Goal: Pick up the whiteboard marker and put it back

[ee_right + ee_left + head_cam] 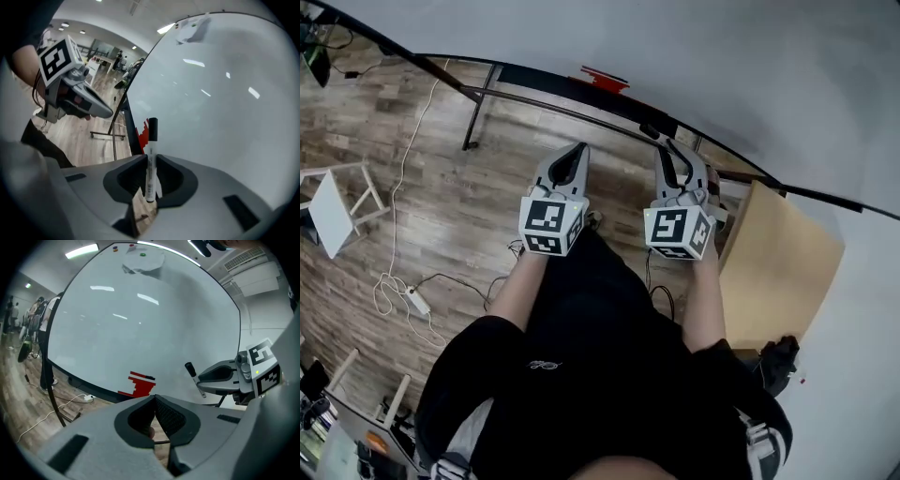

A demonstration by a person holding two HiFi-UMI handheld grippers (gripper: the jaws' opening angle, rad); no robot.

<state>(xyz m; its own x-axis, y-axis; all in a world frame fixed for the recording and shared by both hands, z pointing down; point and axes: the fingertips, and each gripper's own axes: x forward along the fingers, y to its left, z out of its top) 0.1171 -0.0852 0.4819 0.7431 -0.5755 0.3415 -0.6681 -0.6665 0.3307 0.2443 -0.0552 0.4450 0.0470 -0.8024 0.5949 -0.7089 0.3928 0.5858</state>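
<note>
Grey right gripper [150,161] is clamped on the whiteboard marker [151,140]: white barrel pinched between the jaws, black cap sticking up past the tips. Left gripper [154,398] is level beside it, jaws pressed together with nothing in them. Both face the whiteboard [225,117] close ahead. A red object [138,384] sits at its bottom edge, above the wooden floor [441,206].
</note>
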